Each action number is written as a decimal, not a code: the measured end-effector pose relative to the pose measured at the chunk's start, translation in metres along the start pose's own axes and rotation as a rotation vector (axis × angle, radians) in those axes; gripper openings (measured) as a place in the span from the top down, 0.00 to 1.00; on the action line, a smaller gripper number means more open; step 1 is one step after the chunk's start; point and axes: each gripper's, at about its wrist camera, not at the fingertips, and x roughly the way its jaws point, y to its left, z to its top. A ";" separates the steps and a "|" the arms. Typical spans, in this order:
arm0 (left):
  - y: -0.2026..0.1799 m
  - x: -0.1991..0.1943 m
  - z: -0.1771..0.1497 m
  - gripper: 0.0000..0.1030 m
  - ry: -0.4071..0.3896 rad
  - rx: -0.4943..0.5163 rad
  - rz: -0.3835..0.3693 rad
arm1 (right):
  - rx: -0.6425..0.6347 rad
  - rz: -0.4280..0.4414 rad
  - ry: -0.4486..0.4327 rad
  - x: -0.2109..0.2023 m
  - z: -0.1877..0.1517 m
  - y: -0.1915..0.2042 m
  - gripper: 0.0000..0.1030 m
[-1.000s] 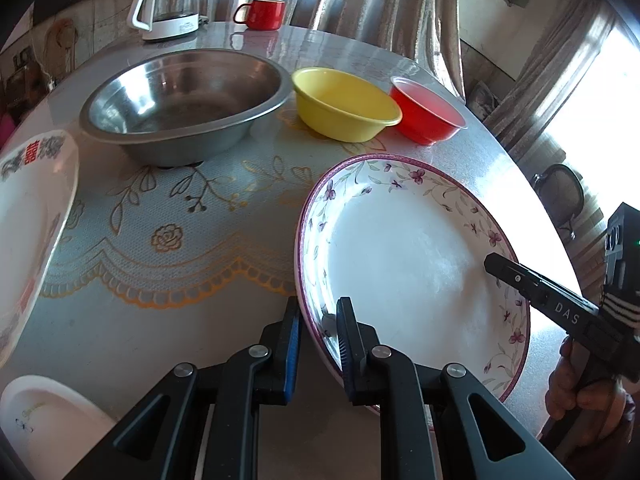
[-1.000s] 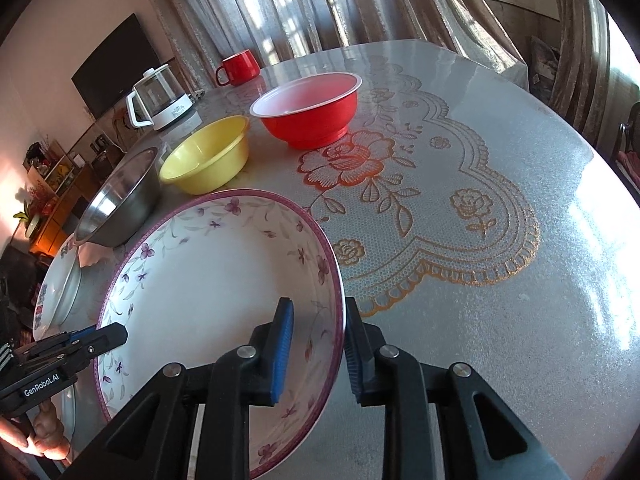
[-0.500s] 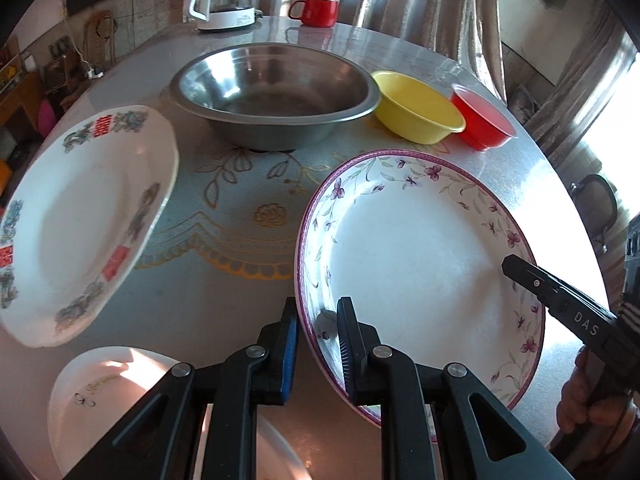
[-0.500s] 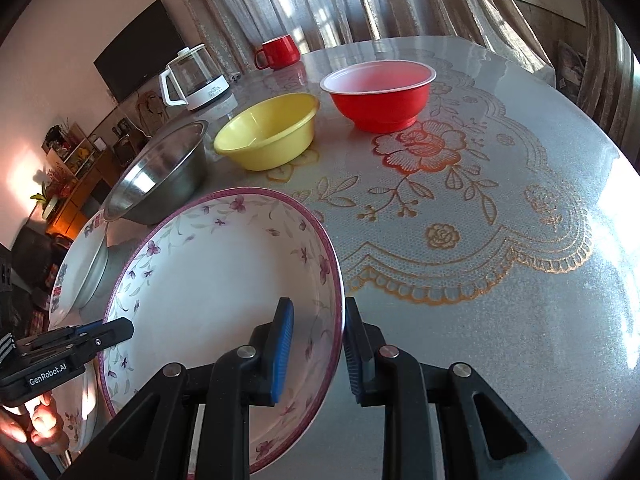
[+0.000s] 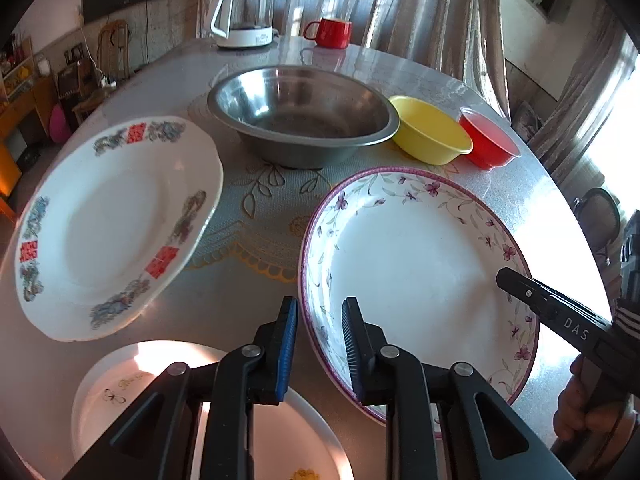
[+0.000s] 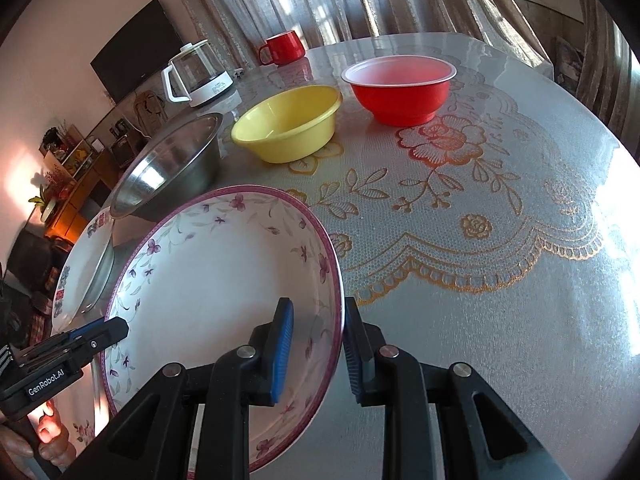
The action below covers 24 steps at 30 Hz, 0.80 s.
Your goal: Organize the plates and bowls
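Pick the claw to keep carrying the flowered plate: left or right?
Right. The right claw has the flowered plate rim between its pads; the left claw is opening around the opposite rim, with a visible gap.

In the left wrist view, the white letters "DAS" stand on the side of the black right gripper (image 5: 516,280), along its arm.

In the right wrist view, the black left gripper (image 6: 116,330) carries a small white label that reads "GenRobot.AI".

The round white plate with blue flower ornaments (image 5: 116,220) has red square marks on its rim that look like the Chinese double-happiness sign, but they are too blurred to be sure.

The white plate at the bottom edge (image 5: 132,384) shows thin golden script, too small to read.
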 end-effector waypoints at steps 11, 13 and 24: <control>0.016 -0.047 -0.014 0.64 -0.129 -0.019 0.097 | -0.013 -0.033 0.009 -0.008 -0.010 0.006 0.72; 0.018 -0.055 -0.017 0.62 -0.154 -0.019 0.119 | -0.015 -0.047 -0.009 -0.013 -0.012 0.006 0.70; 0.034 -0.083 -0.033 0.58 -0.218 -0.052 0.163 | -0.060 -0.059 -0.133 -0.048 -0.009 0.023 0.63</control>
